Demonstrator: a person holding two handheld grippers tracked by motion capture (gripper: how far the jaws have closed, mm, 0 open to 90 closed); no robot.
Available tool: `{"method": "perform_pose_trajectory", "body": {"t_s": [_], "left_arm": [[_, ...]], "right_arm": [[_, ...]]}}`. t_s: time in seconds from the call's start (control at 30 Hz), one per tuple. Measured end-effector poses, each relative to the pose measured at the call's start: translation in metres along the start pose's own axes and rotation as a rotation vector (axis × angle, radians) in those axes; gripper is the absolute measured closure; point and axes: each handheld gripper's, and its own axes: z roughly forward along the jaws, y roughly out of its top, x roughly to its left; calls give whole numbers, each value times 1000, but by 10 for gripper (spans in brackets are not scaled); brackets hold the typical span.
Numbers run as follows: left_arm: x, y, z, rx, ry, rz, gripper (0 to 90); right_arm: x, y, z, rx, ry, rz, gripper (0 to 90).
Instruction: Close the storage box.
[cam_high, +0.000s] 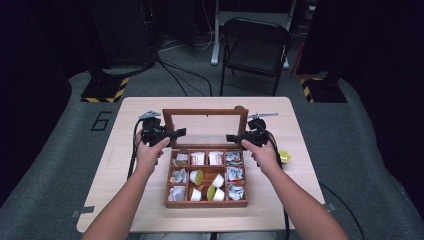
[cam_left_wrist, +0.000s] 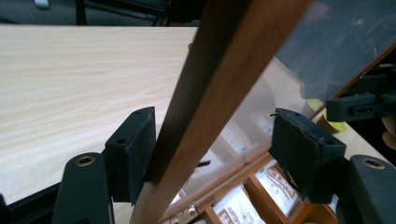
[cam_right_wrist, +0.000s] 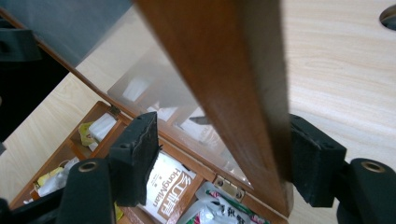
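Lid (cam_high: 205, 113) of wooden box (cam_high: 206, 202) raised near upright, glass pane facing forward. Left gripper (cam_left_wrist: 212, 140) straddling left frame rail, one pad touching, not clamped. Right gripper (cam_right_wrist: 224, 154) likewise around right rail, unclenched. Compartments exposed; lid to be fully opened or lowered next.

The wooden frame (cam_left_wrist: 219, 88) of the box lid slants up between the left gripper (cam_left_wrist: 224, 149) and its two black fingers (cam_left_wrist: 133, 149). The left-hand finger touches the frame's edge, while the right-hand one stands clear of it, beside the lid's clear pane (cam_left_wrist: 299, 60). Below lie box compartments with printed sachets (cam_left_wrist: 275, 179) and a small metal hinge (cam_left_wrist: 187, 214). Pale wood surface (cam_left_wrist: 79, 79) spreads behind. The other gripper (cam_left_wrist: 359, 105) shows at the far right.
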Motion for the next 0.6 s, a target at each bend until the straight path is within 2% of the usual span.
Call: {"method": "perform_pose_trajectory", "body": {"t_s": [0.07,0.13,0.2,0.37,0.53,0.6], "left_arm": [[-5,-2,-8,-26,2,38,317],[-10,-3,-15,-28,-10,52,313],[-15,-5,-22,-31,-15,94,312],[-24,-10,-39,-52,-37,114,312],[-30,-18,-52,-50,-48,134,312],[-34,-23,-57,-53,-55,136,311]], "right_arm": [[3,-4,-5,-18,-5,-31,321],[6,-7,-14,-48,10,-43,327],[9,-9,-24,-77,21,-51,342],[23,-11,-48,-128,38,-126,353],[31,-18,-62,-140,54,-143,370],[34,-23,-67,-137,44,-156,368]]}}
